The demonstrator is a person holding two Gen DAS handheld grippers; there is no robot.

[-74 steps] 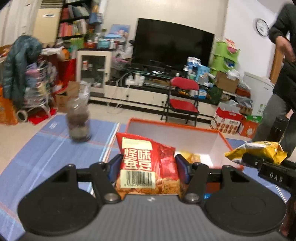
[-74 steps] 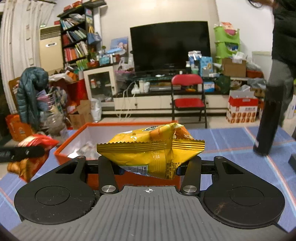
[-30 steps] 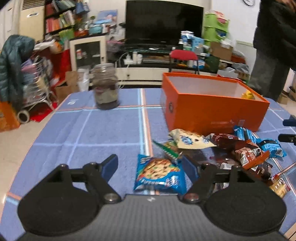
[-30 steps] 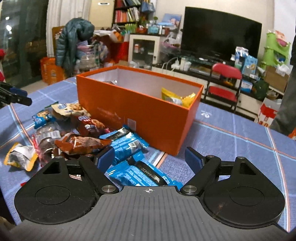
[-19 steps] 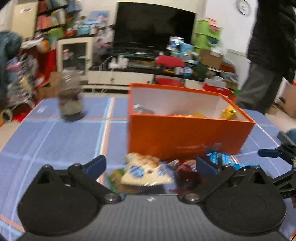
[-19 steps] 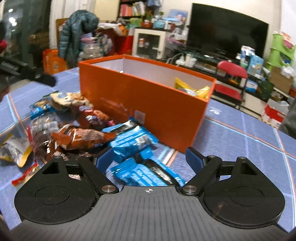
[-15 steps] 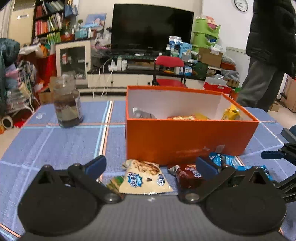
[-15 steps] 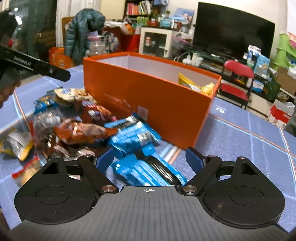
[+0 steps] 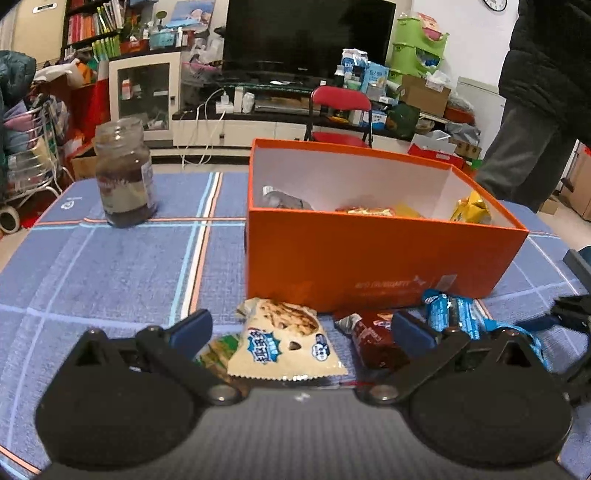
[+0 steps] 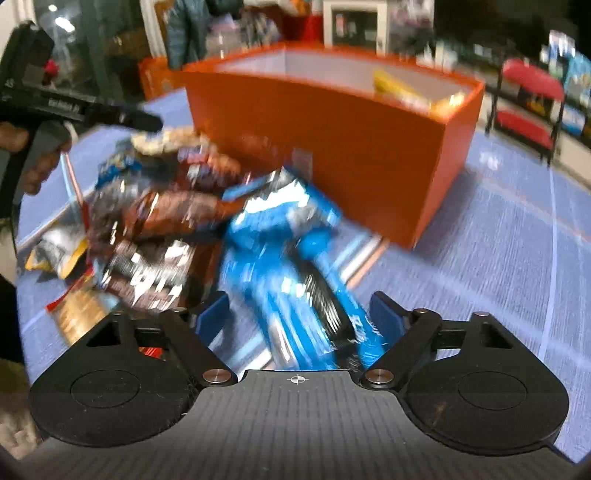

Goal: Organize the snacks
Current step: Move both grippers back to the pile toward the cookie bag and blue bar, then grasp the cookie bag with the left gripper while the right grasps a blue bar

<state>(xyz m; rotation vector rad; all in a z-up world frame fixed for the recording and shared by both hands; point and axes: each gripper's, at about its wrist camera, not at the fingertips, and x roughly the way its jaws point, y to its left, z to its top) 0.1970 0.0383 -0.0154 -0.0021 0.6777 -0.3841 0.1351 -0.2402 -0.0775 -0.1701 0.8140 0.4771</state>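
Right wrist, blue packet lengthwise between claw

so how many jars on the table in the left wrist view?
1. A lidless glass jar with dark contents stands upright at the far left of the blue tablecloth, apart from the orange box. The box could hide something behind it.

Home living room, large television on low stand, bookshelf, folding chair
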